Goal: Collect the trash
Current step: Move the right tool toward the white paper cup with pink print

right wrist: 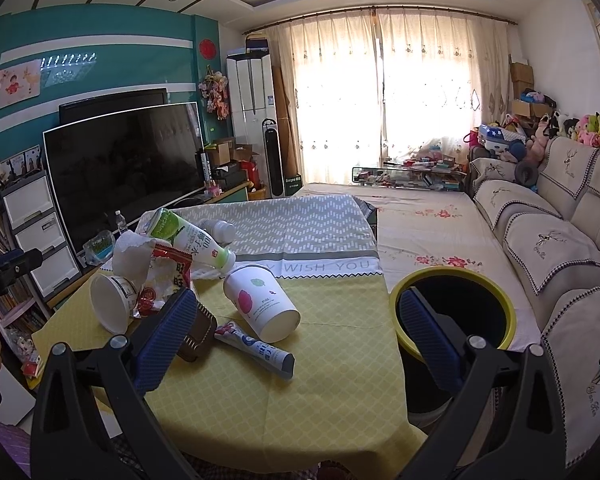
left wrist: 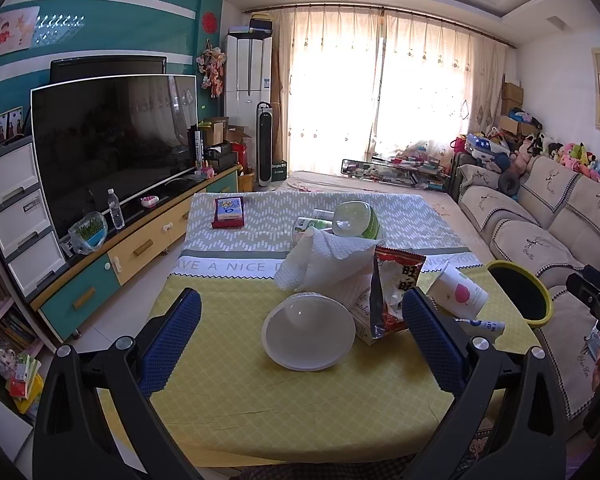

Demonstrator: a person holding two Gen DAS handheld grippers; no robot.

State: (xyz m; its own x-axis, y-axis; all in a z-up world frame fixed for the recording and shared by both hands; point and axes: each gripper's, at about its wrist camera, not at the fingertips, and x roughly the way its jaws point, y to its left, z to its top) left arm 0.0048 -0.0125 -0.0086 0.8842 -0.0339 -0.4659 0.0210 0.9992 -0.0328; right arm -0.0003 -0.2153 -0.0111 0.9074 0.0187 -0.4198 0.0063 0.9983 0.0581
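Note:
Trash lies on the yellow tablecloth [left wrist: 228,400]: a white bowl [left wrist: 308,332] on its side, crumpled paper towel [left wrist: 328,264], a red snack bag [left wrist: 392,292], a paper cup [right wrist: 260,304] on its side, a green-labelled bottle [right wrist: 192,240], a squeezed tube [right wrist: 256,348] and a brown tray [right wrist: 198,332]. My left gripper [left wrist: 300,328] is open, its fingers either side of the bowl, a little nearer. My right gripper [right wrist: 300,320] is open and empty over the table's right part. A yellow-rimmed black bin [right wrist: 456,312] stands right of the table.
A TV [left wrist: 112,140] on a low cabinet [left wrist: 132,248] is at the left. A sofa [right wrist: 560,248] runs along the right. A red box [left wrist: 229,212] lies on the far part of the table. The other gripper [left wrist: 596,300] shows at the right edge.

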